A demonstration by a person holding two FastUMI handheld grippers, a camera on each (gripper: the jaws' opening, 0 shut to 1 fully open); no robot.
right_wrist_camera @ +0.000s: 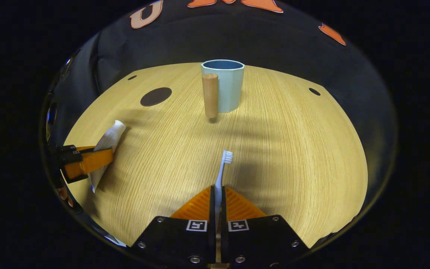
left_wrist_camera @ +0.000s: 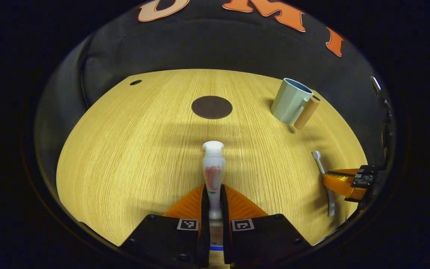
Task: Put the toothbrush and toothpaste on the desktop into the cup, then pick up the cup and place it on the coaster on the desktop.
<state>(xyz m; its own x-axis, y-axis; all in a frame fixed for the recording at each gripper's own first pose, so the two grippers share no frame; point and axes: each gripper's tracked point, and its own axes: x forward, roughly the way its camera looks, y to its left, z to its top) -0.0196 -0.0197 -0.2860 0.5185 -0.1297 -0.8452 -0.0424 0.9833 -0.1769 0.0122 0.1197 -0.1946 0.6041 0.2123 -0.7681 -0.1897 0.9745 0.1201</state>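
Note:
My left gripper [left_wrist_camera: 215, 194] is shut on a white toothpaste tube [left_wrist_camera: 213, 170], cap pointing away from me over the wooden desktop [left_wrist_camera: 133, 149]. In the right gripper view this gripper [right_wrist_camera: 99, 158] and the tube [right_wrist_camera: 108, 140] sit at the left. My right gripper [right_wrist_camera: 218, 194] is shut on the handle of a white toothbrush [right_wrist_camera: 222, 168], bristles forward. The left gripper view has that gripper [left_wrist_camera: 334, 179] and brush [left_wrist_camera: 321, 168] at the right. A pale blue cup [right_wrist_camera: 226, 86] with a wooden handle [right_wrist_camera: 210, 95] stands upright ahead; the cup [left_wrist_camera: 289, 101] is also at upper right. A dark round coaster [left_wrist_camera: 211, 107] lies beyond the tube.
The coaster [right_wrist_camera: 156, 96] lies left of the cup in the right gripper view. Small dark holes [left_wrist_camera: 135, 82] [right_wrist_camera: 314, 91] mark the desktop near its far edge. Black cloth wall rises behind the desk.

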